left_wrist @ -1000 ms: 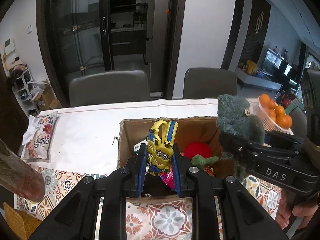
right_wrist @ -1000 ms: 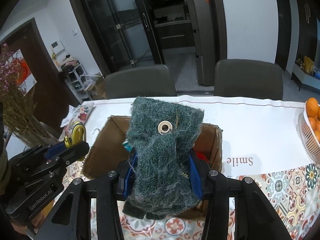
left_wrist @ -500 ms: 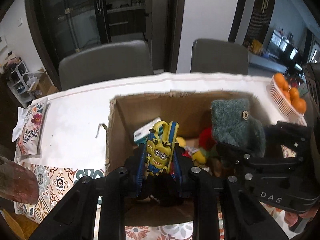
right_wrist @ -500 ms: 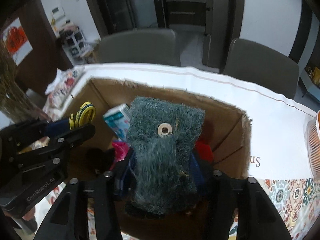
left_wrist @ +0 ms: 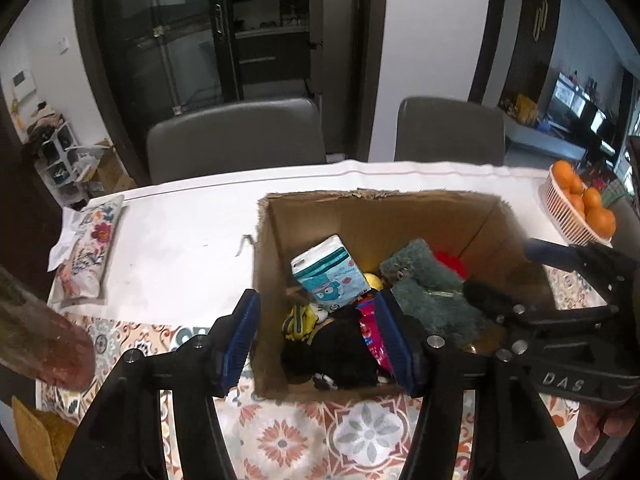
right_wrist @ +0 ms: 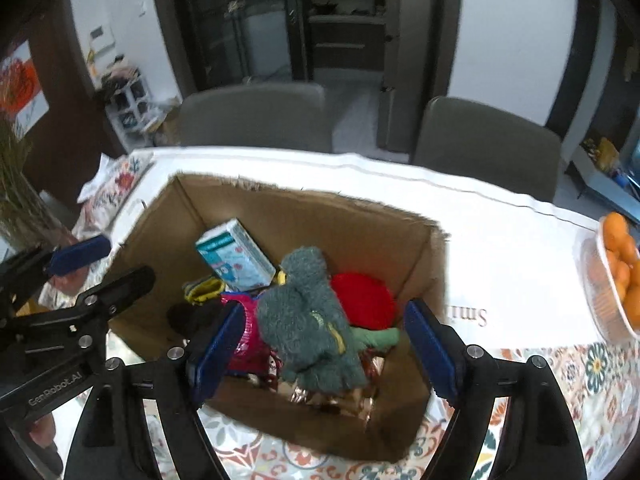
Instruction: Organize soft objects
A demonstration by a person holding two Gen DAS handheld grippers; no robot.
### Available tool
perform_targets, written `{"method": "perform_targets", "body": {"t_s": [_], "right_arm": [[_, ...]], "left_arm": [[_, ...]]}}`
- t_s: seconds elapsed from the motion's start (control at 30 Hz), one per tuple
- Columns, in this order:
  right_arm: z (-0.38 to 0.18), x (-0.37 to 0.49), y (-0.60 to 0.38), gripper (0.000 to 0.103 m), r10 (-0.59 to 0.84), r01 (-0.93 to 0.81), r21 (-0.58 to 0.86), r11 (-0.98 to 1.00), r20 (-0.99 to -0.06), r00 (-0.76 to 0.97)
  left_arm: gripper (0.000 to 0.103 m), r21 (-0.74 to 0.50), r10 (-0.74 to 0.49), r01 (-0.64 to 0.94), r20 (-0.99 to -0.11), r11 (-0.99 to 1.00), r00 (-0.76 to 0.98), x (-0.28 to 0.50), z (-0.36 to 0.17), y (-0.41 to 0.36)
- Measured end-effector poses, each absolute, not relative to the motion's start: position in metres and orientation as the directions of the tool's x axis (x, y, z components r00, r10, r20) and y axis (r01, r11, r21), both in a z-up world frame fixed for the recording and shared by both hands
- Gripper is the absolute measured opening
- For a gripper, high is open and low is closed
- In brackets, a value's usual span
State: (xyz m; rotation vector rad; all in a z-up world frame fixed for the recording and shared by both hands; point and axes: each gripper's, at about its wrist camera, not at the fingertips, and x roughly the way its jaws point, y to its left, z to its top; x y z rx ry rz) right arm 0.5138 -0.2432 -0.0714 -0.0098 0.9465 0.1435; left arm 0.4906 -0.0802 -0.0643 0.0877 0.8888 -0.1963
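Observation:
An open cardboard box stands on the table; it also shows in the right wrist view. In it lie a yellow minion toy, a dark green plush, a red plush, a tissue pack and a black soft item. My left gripper is open and empty over the box's near left corner. My right gripper is open and empty above the green plush.
A basket of oranges stands at the table's right edge. A floral pouch lies at the left. Two grey chairs stand behind the table. A patterned mat covers the near side. Dried flowers are at the left.
Both grippers opened. The minion toy dropped from the left gripper into the box. The green plush dropped from the right gripper into the box.

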Motion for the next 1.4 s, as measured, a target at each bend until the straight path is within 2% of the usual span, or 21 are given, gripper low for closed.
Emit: {"method": "perform_targets", "body": {"t_s": [0.53,0.63,0.73,1.0,1.2,1.4], "right_arm": [[0.013,0.364,-0.232,0.083,0.036,-0.018,0.034,0.999,-0.655,0.755],[0.022,0.337,-0.228,0.092,0.010,0.006,0.024,1.000,-0.635,0.772],[0.029,0.310,-0.224,0.094,-0.015,0.031,0.017,0.999,-0.606,0.795],[0.042,0.254,-0.216,0.094,-0.034,0.046,0.007,0.999,-0.566,0.824],[0.054,0.205,-0.221,0.094,-0.016,0.039,0.032,0.999,-0.520,0.854],[0.058,0.162,-0.230,0.094,0.024,0.018,0.076,0.997,-0.515,0.857]], "left_arm": [[0.073,0.009,-0.142,0.192,-0.641,0.981,0.754,0.365,0.008,-0.051],[0.078,0.027,-0.138,0.196,-0.614,0.980,0.777,0.336,0.017,-0.045],[0.081,0.027,-0.145,0.201,-0.600,0.979,0.787,0.314,0.023,-0.040],[0.094,0.028,-0.126,0.171,-0.563,0.985,0.817,0.255,0.036,-0.031],[0.097,0.020,-0.117,0.151,-0.536,0.988,0.836,0.213,0.041,-0.030],[0.103,0.005,-0.117,0.136,-0.485,0.991,0.867,0.162,0.049,-0.033]]}}
